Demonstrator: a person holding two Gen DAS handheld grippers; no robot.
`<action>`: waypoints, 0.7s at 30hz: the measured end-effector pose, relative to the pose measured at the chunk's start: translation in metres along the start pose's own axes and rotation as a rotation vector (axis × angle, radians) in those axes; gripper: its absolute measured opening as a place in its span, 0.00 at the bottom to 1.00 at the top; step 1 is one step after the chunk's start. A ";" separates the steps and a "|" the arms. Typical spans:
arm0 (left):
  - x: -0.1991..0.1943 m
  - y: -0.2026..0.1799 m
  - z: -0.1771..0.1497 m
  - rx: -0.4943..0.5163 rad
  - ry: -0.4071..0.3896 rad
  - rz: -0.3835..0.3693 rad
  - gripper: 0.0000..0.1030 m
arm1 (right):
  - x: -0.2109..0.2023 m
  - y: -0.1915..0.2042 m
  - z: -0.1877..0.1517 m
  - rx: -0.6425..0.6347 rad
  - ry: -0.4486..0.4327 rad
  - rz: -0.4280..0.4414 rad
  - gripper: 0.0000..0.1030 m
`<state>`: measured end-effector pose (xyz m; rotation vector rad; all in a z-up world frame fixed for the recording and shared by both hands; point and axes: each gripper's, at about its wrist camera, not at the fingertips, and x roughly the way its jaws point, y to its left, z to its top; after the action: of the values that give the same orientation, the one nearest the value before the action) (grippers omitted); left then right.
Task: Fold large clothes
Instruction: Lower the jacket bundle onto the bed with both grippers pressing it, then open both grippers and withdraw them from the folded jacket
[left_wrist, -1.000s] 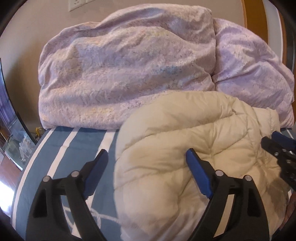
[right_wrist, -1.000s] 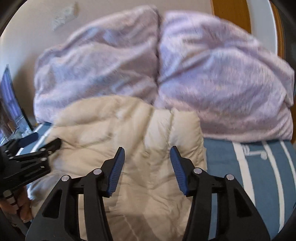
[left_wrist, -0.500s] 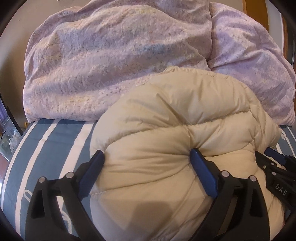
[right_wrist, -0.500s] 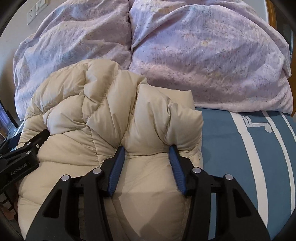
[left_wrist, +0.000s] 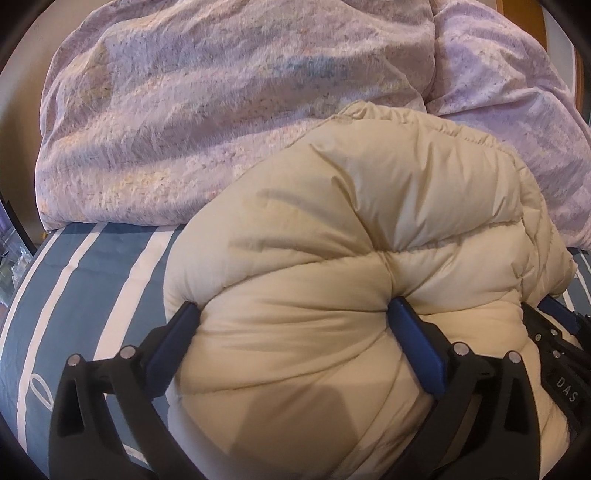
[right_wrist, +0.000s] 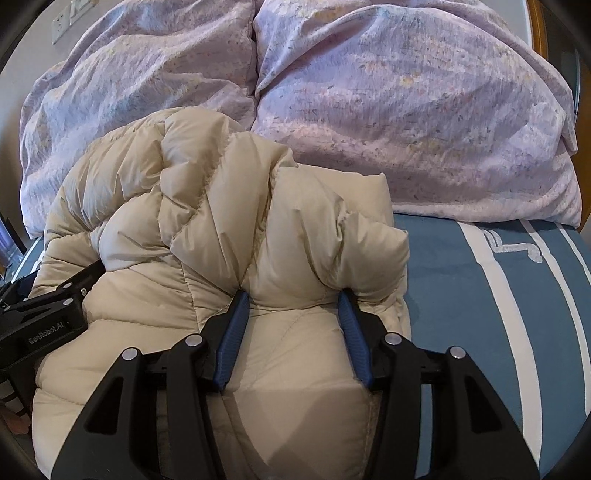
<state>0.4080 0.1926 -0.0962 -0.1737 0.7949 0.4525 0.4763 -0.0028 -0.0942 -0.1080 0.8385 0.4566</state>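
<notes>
A puffy cream down jacket (left_wrist: 351, 258) lies bunched on the bed, also in the right wrist view (right_wrist: 221, 229). My left gripper (left_wrist: 295, 314) stands wide open with its blue pads pressed into the jacket's left part, a thick bulge of padding between the jaws. My right gripper (right_wrist: 291, 299) is open too, its pads pushed into the jacket's right part with a fold of padding between them. Each gripper shows at the edge of the other's view: the right one (left_wrist: 561, 347), the left one (right_wrist: 48, 306).
A big lilac duvet (left_wrist: 229, 103) is heaped behind the jacket, against the wall; it also shows in the right wrist view (right_wrist: 406, 103). The bed cover is blue with white stripes (left_wrist: 92, 280), bare to the left and to the right (right_wrist: 498, 295).
Both grippers have moved forward and down from above the jacket until their pads press into it. The jacket has bulged up between the jaws. In the last half second little moved.
</notes>
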 end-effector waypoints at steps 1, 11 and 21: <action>0.001 0.000 0.000 -0.001 0.004 -0.002 0.98 | 0.000 -0.001 0.000 0.003 0.003 0.002 0.50; -0.028 0.010 -0.005 -0.034 0.020 -0.015 0.98 | -0.033 -0.004 -0.001 0.014 0.007 0.008 0.79; -0.146 0.038 -0.073 -0.016 -0.027 -0.069 0.98 | -0.134 -0.010 -0.064 0.048 0.004 0.027 0.99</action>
<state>0.2544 0.1557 -0.0403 -0.2084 0.7565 0.3957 0.3588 -0.0757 -0.0385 -0.0533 0.8555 0.4615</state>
